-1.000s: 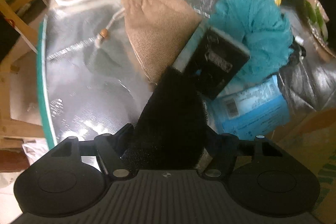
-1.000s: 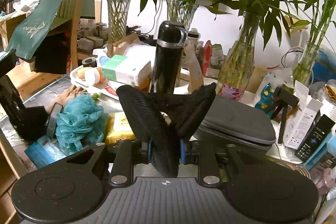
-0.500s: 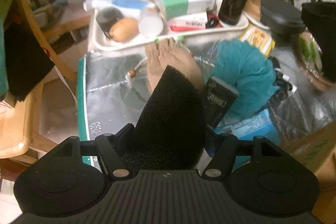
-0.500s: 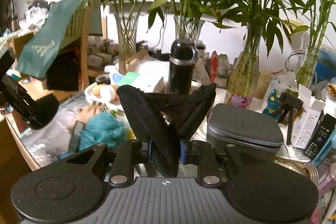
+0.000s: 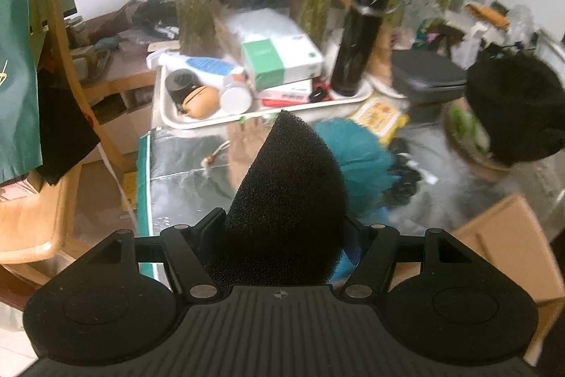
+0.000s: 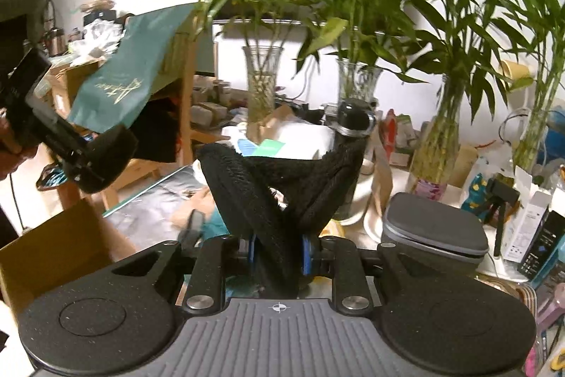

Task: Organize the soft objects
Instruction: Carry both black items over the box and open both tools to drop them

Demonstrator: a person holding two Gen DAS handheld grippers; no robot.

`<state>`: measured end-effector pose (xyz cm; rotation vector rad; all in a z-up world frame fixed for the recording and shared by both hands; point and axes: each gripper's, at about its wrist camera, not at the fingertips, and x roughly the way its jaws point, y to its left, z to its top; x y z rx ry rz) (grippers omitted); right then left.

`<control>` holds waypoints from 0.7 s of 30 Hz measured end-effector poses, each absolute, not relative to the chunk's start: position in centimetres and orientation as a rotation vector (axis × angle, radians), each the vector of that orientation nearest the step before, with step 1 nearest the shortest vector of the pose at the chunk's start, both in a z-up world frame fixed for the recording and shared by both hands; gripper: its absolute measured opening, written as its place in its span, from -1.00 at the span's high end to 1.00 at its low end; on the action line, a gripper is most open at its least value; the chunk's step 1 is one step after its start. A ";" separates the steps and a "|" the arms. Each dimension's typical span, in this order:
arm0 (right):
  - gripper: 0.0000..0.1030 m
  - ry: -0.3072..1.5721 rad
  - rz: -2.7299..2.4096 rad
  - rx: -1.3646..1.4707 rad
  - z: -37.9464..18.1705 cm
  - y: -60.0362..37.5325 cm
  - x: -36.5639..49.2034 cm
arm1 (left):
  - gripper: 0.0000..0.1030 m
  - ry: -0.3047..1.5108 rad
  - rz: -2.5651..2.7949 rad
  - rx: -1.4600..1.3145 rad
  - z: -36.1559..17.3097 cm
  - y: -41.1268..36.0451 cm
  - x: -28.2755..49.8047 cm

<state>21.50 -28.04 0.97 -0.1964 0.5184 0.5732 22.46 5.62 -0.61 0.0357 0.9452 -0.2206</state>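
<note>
My left gripper [image 5: 282, 242] is shut on a black foam sponge [image 5: 286, 196] and holds it up above the silver-covered table [image 5: 183, 172]. It shows at the left of the right wrist view [image 6: 102, 165]. My right gripper [image 6: 279, 253] is shut on a black mesh fabric piece [image 6: 279, 186], which appears as a dark lump in the left wrist view [image 5: 519, 112]. A teal bath pouf [image 5: 360, 158] and a tan cloth pouch [image 5: 247, 143] lie on the table behind the sponge.
An open cardboard box [image 5: 508, 246] stands at the near table edge, also in the right wrist view [image 6: 53, 246]. A white tray [image 5: 169, 115] holds boxes and a black flask [image 5: 356, 41]. A grey zip case [image 6: 434, 232], glass vases with bamboo [image 6: 261, 94] and a wooden chair [image 5: 63, 66] surround.
Both grippers have risen and pulled back from the table with their objects held. The left view now tilts up toward the tray and plants, and the cardboard box has come into view.
</note>
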 end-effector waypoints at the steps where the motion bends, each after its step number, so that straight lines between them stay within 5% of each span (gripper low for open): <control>1: 0.50 0.517 0.582 -0.199 1.1 -28.0 21.0 | -0.29 0.942 -0.231 0.028 -0.3 5.4 22.0; 21: 0.50 0.521 0.635 -0.212 1.7 -27.7 13.9 | -0.31 1.070 -0.402 -0.134 -0.8 -0.1 17.5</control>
